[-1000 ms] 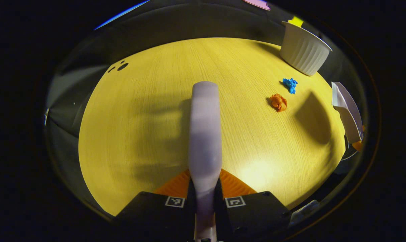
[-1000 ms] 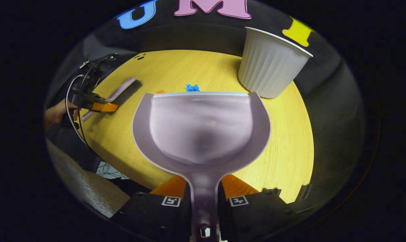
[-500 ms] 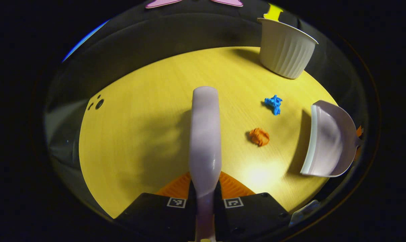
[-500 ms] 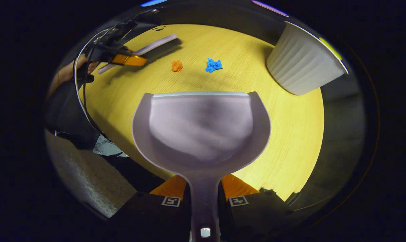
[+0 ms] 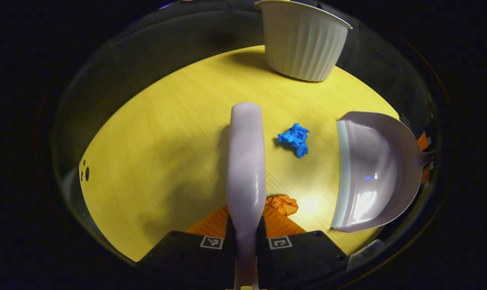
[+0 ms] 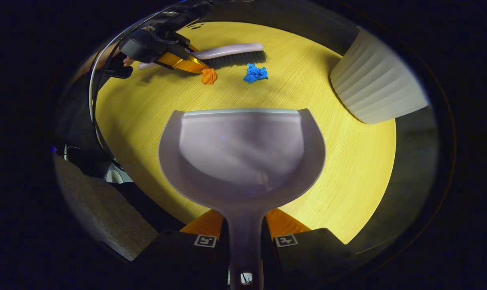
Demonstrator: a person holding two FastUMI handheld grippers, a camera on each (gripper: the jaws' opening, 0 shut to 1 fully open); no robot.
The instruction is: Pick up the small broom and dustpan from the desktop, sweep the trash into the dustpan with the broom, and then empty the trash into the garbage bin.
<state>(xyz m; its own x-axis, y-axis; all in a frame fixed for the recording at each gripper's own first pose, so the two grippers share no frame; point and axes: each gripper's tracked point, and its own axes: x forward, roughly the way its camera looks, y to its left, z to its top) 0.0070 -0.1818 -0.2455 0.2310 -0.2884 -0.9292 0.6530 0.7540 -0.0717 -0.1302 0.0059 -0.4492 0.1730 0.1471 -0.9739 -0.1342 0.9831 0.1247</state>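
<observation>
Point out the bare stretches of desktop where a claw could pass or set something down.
Free: the wide desktop left of the broom, out to the far edge. Crowded: the strip between broom and dustpan, where the blue scrap and orange scrap lie, and the far corner where the bin stands.

Lilac broom [image 5: 246,161] beside blue [image 5: 295,138] and orange scraps [image 5: 282,204], facing dustpan [image 5: 372,173]; ribbed bin [image 5: 301,42] beyond.
</observation>
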